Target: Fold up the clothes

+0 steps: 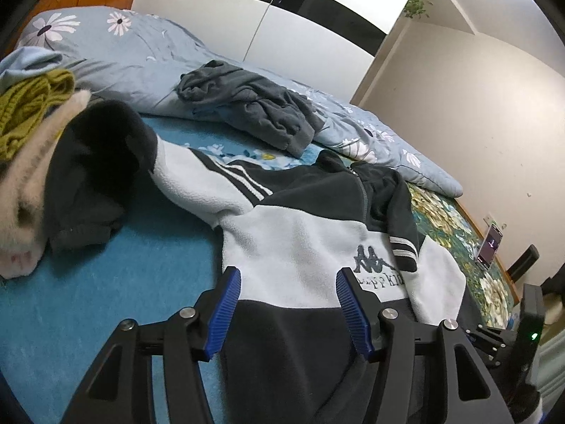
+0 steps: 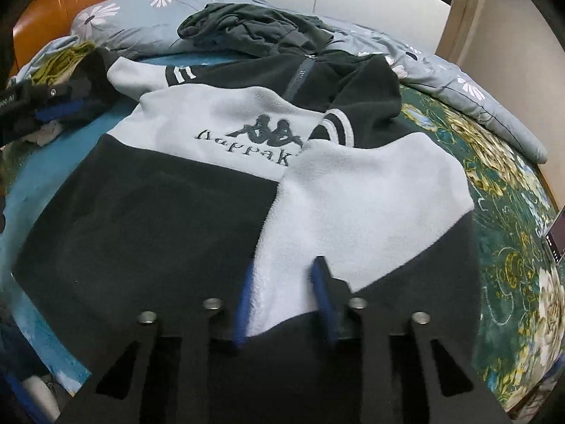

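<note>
A black and light-grey fleece sweatshirt (image 1: 303, 233) with a logo lies front up on the bed; it also shows in the right wrist view (image 2: 226, 130). Its right side is folded over the body, with the striped cuff (image 2: 335, 123) near the chest. My left gripper (image 1: 287, 279) is open and empty, just above the sweatshirt's lower part. My right gripper (image 2: 284, 268) has its jaws partly apart with the folded grey panel (image 2: 353, 198) between them; whether they pinch it I cannot tell.
A dark grey garment (image 1: 247, 106) lies crumpled on the blue flowered quilt (image 1: 141, 49) at the back. A pile of clothes (image 1: 42, 148) sits at the left. A phone (image 1: 490, 243) stands at the bed's right edge. A wardrobe (image 1: 300, 10) stands behind.
</note>
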Available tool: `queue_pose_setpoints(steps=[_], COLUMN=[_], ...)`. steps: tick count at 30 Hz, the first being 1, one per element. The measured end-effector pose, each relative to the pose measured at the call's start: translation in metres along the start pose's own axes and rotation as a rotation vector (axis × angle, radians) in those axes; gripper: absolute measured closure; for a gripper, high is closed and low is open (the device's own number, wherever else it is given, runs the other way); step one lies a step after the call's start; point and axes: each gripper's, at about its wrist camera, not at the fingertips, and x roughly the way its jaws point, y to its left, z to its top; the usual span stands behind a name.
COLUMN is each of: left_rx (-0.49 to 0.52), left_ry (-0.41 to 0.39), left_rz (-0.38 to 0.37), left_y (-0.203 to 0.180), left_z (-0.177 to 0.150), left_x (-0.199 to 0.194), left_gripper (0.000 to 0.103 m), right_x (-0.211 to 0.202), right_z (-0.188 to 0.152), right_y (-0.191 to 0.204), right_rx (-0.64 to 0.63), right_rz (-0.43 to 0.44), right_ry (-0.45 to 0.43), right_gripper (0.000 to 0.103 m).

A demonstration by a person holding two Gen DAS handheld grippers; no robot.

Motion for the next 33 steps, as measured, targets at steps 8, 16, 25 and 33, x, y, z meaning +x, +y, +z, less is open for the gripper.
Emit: queue_pose_setpoints(steps=[8,16,25,33], left_rx=[-0.021,-0.057,-0.084,-0.139], left_ry=[0.0,0.016,0.019,-0.036], left_rz=[0.006,0.041,0.09,0.151], left_y=[0.005,0.013,0.018,0.041], left_z=[0.004,0.008,0.02,0.034], left_x=[0.009,0.029,0.048,0.041], left_gripper=[0.043,0.043,0.043,0.043], right_x=[-0.038,-0.062,-0.011,0.042], right_z=[-0.001,0.024,0.058,0.047], right_y=[-0.091,-0.232,-0.349,-0.365], right_rx=[0.245,0.402,0.451,0.492], right_rz=[0.108,-0.158,-0.419,-0.414], right_ry=[-0.074,-0.129,-0.039,0.06], right_gripper=[0.097,0.098,0.098,0.097])
